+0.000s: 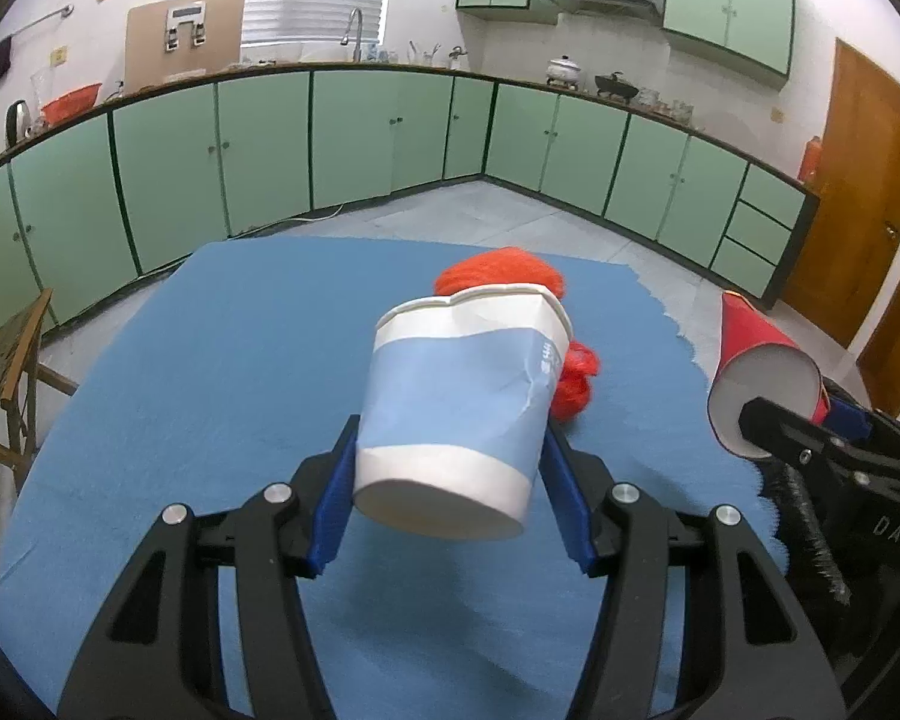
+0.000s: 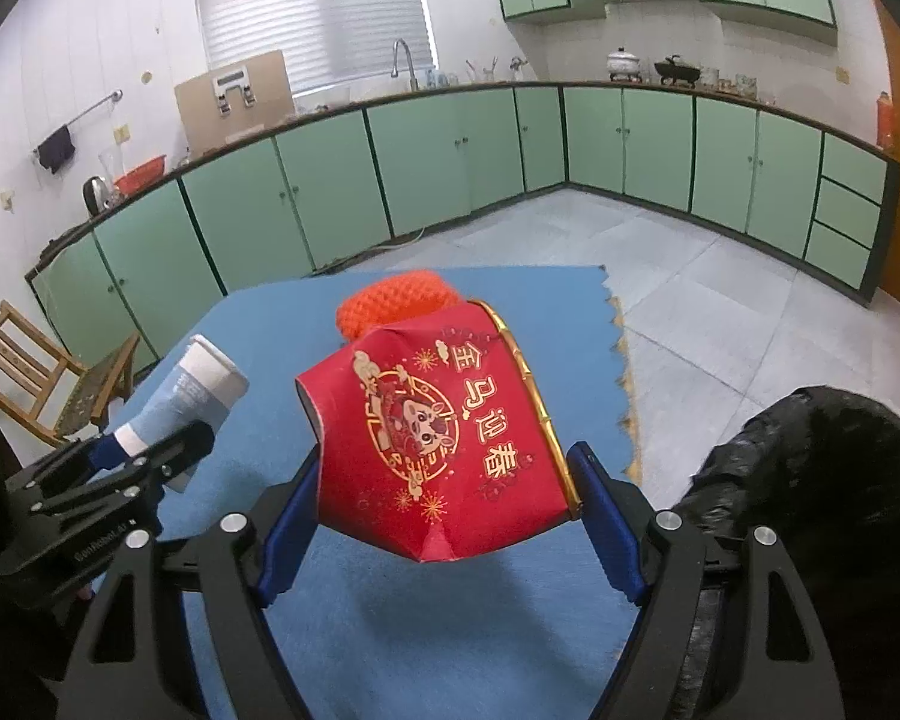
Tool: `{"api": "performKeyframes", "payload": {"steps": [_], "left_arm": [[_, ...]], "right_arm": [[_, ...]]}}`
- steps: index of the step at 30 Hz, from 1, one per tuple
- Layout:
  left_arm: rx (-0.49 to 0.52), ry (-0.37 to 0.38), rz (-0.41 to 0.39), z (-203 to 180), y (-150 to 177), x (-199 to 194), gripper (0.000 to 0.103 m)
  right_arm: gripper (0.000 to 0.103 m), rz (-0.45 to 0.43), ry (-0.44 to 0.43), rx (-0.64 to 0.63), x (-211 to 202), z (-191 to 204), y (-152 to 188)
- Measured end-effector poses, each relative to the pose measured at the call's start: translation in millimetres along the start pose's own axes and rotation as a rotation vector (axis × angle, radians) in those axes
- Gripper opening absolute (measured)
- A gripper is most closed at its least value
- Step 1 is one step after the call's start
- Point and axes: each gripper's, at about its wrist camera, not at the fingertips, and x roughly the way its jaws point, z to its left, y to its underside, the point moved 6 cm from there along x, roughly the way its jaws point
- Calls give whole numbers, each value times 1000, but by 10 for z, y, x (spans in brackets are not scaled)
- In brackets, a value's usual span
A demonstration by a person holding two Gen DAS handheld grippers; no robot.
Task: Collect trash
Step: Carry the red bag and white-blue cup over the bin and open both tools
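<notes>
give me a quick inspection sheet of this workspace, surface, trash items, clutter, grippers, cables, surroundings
surface: table under a blue cloth, its right edge frayed.
job's things: blue-and-white paper cup, dented, lifted off the cloth; red paper cup with gold print, crushed, also lifted; orange mesh net lying on the cloth behind them; black trash bag at the right of the table.
clutter: nothing seen beyond the trash.
grippers: left gripper shut on the blue-and-white cup; right gripper shut on the red cup.
cables: a white cord on the floor by the cabinets.
surroundings: green cabinets, sink tap, wooden chair, wooden door.
</notes>
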Motion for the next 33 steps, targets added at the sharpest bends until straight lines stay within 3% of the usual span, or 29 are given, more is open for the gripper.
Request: {"api": "performKeyframes", "payload": {"steps": [11, 23, 33], "left_arm": [[64, 103, -18, -713, -37, -130, 55], [191, 269, -35, -1991, 90, -98, 55], [262, 375, -28, -2891, 363, 47, 55]], "right_arm": [[78, -70, 59, 28, -526, -412, -14], [78, -114, 247, 160, -1187, -1552, 243], [78, -117, 361, 215, -1472, -2257, 550]]}}
